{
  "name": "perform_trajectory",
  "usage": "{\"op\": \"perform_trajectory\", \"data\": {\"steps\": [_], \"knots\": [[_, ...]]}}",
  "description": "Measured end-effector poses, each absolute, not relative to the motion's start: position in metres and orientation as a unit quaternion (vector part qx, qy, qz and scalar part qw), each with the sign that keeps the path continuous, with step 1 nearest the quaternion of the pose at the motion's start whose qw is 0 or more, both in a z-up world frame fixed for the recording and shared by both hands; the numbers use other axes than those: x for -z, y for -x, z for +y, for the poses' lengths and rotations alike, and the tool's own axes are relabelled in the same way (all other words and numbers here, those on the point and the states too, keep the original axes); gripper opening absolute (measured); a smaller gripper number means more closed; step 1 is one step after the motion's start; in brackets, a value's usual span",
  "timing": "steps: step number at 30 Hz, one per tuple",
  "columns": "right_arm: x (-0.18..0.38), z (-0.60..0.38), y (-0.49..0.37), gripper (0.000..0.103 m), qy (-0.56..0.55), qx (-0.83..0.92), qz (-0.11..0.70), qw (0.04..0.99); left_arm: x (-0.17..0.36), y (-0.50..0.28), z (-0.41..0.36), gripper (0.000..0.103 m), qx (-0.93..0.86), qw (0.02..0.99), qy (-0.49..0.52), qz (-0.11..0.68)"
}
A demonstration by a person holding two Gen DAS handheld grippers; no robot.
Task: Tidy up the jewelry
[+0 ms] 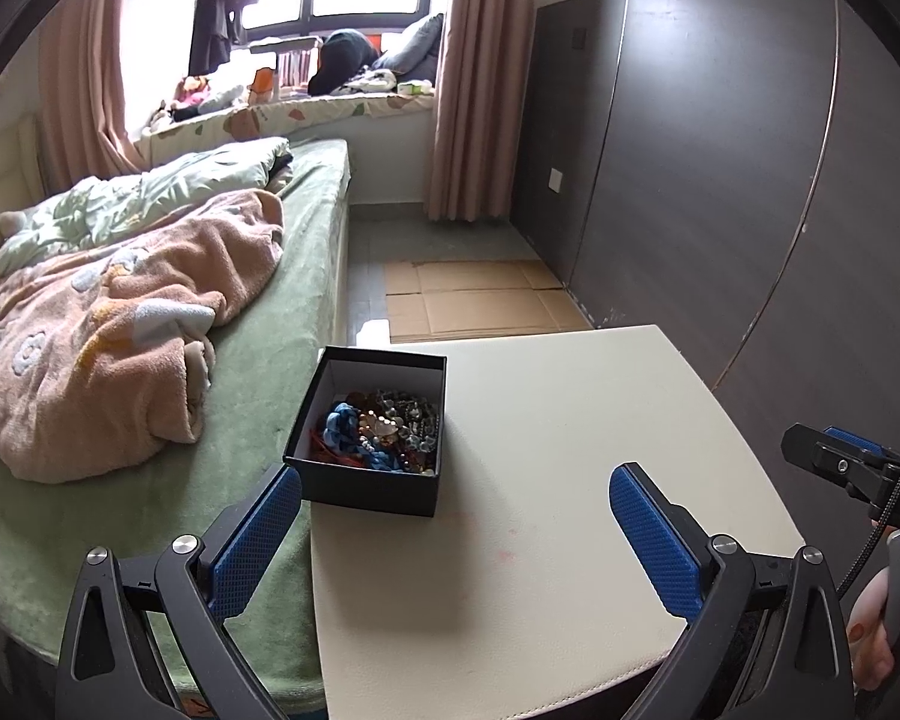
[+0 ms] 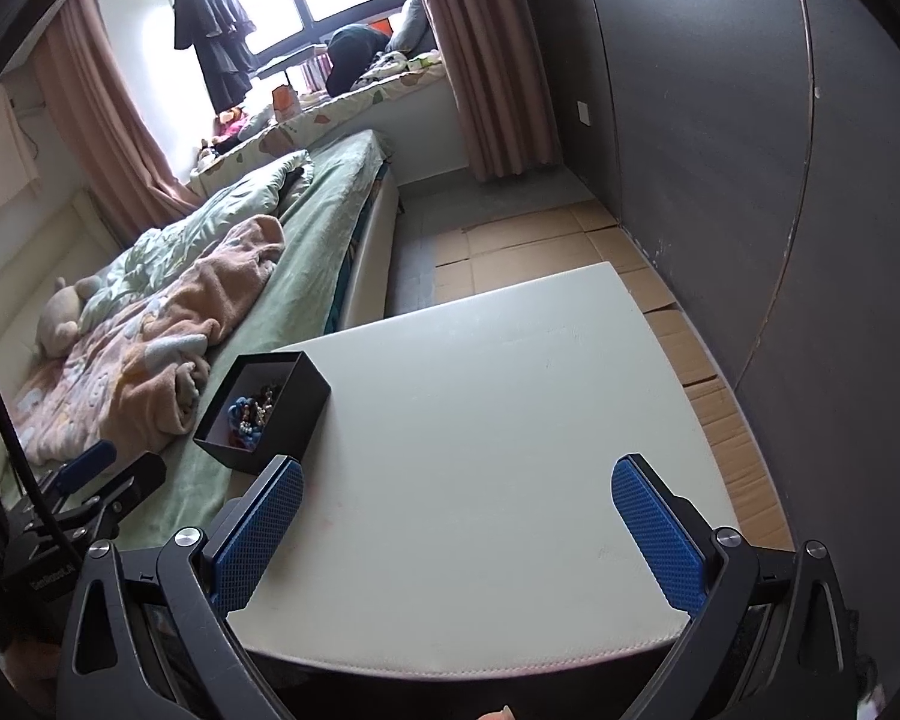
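Observation:
A small open black box [image 1: 371, 429] stands at the left edge of a cream table [image 1: 540, 480]. It holds a tangle of jewelry [image 1: 381, 429]: beads, a blue braided cord, red thread. My left gripper [image 1: 456, 474] is open and empty, just short of the box, its left finger close to the box's front corner. In the right wrist view the box [image 2: 264, 411] stands at the table's [image 2: 480, 420] left edge. My right gripper [image 2: 459, 471] is open and empty above the table's near part. The left gripper's body [image 2: 90, 480] shows at far left.
A bed with a green sheet [image 1: 258, 372] and a pink blanket [image 1: 108, 354] borders the table on the left. Flattened cardboard [image 1: 480, 297] lies on the floor beyond. A dark wardrobe [image 1: 720, 180] stands on the right. The right gripper's body [image 1: 852, 468] shows at the right edge.

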State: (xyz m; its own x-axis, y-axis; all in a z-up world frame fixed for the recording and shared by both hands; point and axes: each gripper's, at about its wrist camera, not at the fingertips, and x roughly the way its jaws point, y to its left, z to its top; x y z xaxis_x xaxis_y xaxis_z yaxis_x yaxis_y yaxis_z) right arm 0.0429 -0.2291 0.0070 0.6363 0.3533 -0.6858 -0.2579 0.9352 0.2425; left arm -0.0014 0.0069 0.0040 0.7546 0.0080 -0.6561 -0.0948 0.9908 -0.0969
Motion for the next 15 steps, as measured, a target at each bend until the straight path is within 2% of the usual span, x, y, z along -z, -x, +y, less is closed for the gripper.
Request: {"op": "perform_trajectory", "data": {"steps": [15], "knots": [[-0.0099,-0.2293,-0.042,0.103,-0.052,-0.163,0.394,0.903,-0.0079,0.0034,0.008,0.103,-0.026,0.936,0.06,0.346]]}}
